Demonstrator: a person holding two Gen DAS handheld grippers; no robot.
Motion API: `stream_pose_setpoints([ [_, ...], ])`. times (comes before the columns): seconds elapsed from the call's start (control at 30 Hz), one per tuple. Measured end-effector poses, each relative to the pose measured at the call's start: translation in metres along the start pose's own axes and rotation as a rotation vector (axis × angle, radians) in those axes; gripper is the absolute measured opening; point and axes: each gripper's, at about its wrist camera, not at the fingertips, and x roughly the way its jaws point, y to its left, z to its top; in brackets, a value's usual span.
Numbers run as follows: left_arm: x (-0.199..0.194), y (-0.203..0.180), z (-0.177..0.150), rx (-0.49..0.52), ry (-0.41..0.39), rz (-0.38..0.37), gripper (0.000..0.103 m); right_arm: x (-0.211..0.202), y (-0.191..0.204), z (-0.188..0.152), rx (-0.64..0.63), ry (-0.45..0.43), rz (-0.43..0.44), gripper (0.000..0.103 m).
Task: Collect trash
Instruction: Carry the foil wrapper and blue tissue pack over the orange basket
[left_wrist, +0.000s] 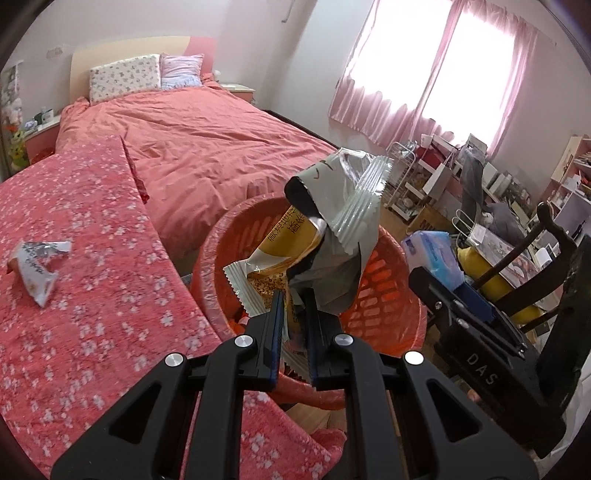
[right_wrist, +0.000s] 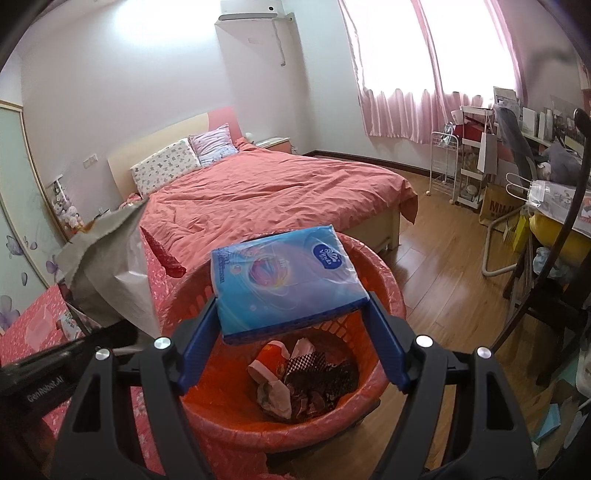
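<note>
Visibly crumpled yellow-and-silver snack wrappers (left_wrist: 317, 236), torn open

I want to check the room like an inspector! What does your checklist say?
Surface: pink flowered cover, one crumpled wrapper lying on it.
Job's things: orange bin lined with plastic, trash at the bottom.
Clutter: crowded desk and a white cart.
Grippers: left gripper shut on snack wrappers; right gripper clamps a blue tissue pack above the bin.
Cables: nothing seen.
Surroundings: bed, pink curtains, wood floor.
</note>
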Motion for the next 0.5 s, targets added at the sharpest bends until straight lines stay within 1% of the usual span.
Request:
stream_pose_setpoints([
  [0.13,0.008,-0.001,0.001,0.001,0.019,0.0,0.012,0.007,-0.001,0.003,0.009,0.005,0.008,0.074],
  [0.23,0.015,-0.001,0.002,0.001,0.035,0.003,0.014,0.013,-0.001,0.004,0.014,0.01,0.013,0.074],
  [0.33,0.019,0.003,0.002,-0.006,0.05,0.01,0.024,0.019,-0.005,0.006,0.026,0.017,0.021,0.074],
  [0.4,0.021,0.006,0.001,-0.01,0.057,0.014,0.025,0.023,-0.007,0.006,0.035,0.027,0.034,0.075],
  [0.5,0.023,0.009,-0.001,-0.013,0.068,0.03,0.035,0.029,-0.008,0.005,0.041,0.044,0.047,0.075],
])
